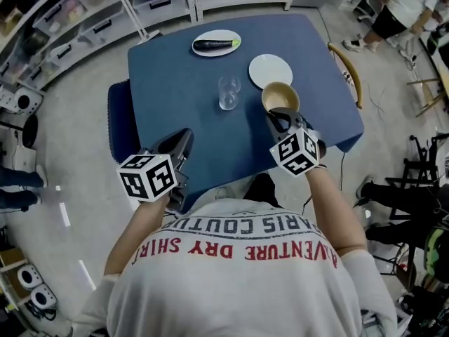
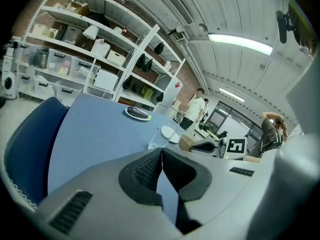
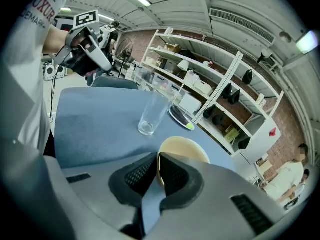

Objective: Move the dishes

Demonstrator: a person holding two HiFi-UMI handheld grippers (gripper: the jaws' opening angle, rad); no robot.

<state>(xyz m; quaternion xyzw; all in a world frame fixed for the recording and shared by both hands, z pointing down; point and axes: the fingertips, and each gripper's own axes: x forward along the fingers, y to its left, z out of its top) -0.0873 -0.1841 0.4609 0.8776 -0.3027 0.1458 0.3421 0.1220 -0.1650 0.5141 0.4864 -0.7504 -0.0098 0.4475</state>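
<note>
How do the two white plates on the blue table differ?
The far plate carries an eggplant; the near plate is bare. The far plate stands alone; the near plate has a bowl at its edge. Both are round, white and lie flat.

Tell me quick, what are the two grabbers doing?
Left gripper: closed, holding nothing.
Right gripper: closed on the rim of the tan bowl.
</note>
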